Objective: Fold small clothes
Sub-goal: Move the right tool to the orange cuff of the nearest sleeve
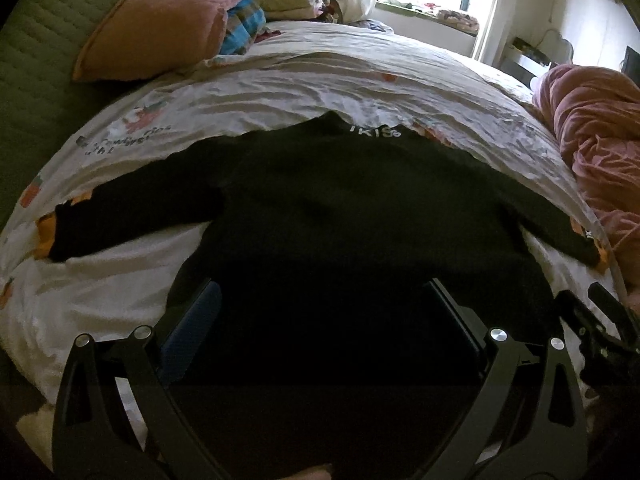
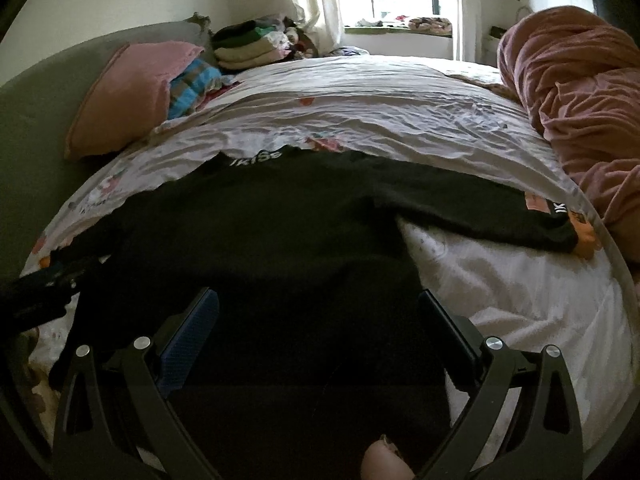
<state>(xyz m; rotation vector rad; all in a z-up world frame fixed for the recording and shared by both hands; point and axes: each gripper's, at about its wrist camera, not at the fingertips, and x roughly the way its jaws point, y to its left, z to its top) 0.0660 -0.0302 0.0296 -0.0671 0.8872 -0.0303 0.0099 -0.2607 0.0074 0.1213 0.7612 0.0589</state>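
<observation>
the black long-sleeved knit sweater [image 1: 340, 208] lies flat on the white printed bedsheet [image 1: 280, 84], sleeves spread, likely laid out for folding. the left gripper [image 1: 320, 320] and right gripper [image 2: 318, 324] hover wide open at its hem, holding nothing. only the right wrist view shows the white lettering on the sleeve cuff [image 2: 560, 210].

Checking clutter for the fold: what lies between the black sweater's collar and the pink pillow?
Only wrinkled printed bedsheet separates the black sweater from the pink pillow; both wrist views show it.
</observation>
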